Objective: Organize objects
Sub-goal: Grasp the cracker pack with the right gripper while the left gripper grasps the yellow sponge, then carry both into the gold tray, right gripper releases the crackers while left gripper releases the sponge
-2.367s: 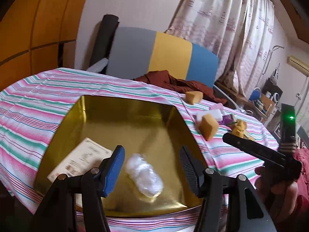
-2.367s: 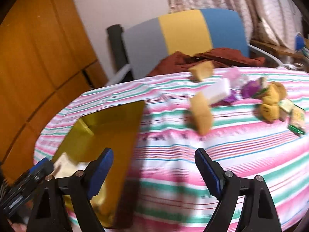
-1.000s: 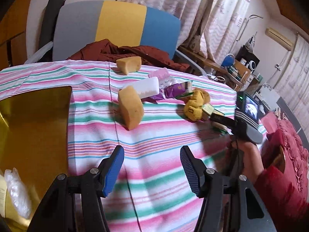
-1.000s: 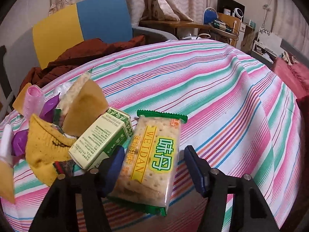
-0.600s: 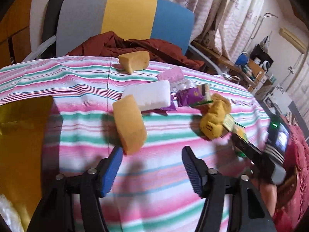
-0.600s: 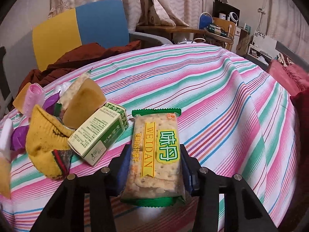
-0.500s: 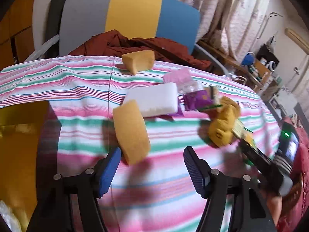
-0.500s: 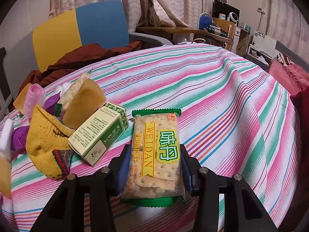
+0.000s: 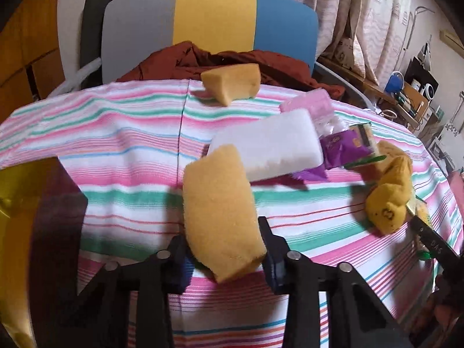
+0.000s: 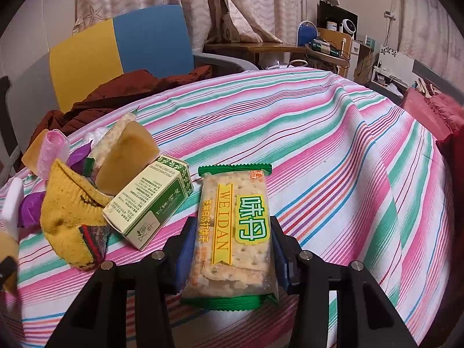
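Observation:
My left gripper [image 9: 223, 240] is shut on the near end of a yellow sponge [image 9: 217, 203], which stands on the striped tablecloth [image 9: 121, 150]. Behind it lie a white foam block [image 9: 266, 150], a purple wrapper [image 9: 345, 148] and a pink packet [image 9: 307, 104]. My right gripper [image 10: 230, 246] is shut on a green-edged cracker pack [image 10: 235, 226], pads pressing both long sides. Left of the pack sit a green-and-white carton [image 10: 150, 203], a yellow sock [image 10: 69, 211] and a tan sponge wedge [image 10: 124, 156].
The gold tray [image 9: 17, 203] lies at the left edge of the left wrist view. A second yellow sponge [image 9: 232, 82] rests at the table's far edge, before a chair [image 9: 208, 23] draped with a brown cloth. The right side of the tablecloth [image 10: 333, 150] carries nothing.
My left gripper swung right from the gold tray, sank to the yellow sponge and closed on it. My right gripper closed on the cracker pack and has held still since.

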Available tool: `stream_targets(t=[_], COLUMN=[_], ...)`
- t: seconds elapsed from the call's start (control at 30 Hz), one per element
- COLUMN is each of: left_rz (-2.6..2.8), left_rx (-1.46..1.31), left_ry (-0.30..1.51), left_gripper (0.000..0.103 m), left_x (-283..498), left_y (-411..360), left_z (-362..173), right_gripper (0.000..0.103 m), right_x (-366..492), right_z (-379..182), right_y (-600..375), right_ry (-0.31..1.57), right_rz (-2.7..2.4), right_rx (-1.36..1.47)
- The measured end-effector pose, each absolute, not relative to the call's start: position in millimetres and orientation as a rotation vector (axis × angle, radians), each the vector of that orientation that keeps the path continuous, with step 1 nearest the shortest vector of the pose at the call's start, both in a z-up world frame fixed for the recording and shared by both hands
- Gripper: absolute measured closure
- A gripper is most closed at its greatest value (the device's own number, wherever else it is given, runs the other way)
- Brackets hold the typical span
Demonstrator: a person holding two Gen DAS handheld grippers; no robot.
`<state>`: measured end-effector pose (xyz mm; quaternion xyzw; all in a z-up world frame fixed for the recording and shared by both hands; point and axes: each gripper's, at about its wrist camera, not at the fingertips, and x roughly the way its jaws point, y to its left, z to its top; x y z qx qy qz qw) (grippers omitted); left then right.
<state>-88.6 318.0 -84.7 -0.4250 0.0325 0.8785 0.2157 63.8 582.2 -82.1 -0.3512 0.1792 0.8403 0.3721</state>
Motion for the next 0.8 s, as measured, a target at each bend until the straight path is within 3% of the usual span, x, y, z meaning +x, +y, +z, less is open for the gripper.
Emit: stream_targets(t=[0.33,0.8], left_rz=[2.389,2.329], left_rx=[-1.083,-0.909], left_ry=[0.043,0.170], left_gripper=[0.069,0.069], left_x=[-66.4,-23.0], left_y=[309.2,311.3], left_z=[-84.5,-74.7], right_gripper=[0.055,0.055], right_x=[71.0,106.3], right_z=[-80.3,-66.1], right_y=[581.7,558.4], right_ry=[0.458,0.549], right_rz=[2.121,2.246], right_rx=[-0.858,-0.729])
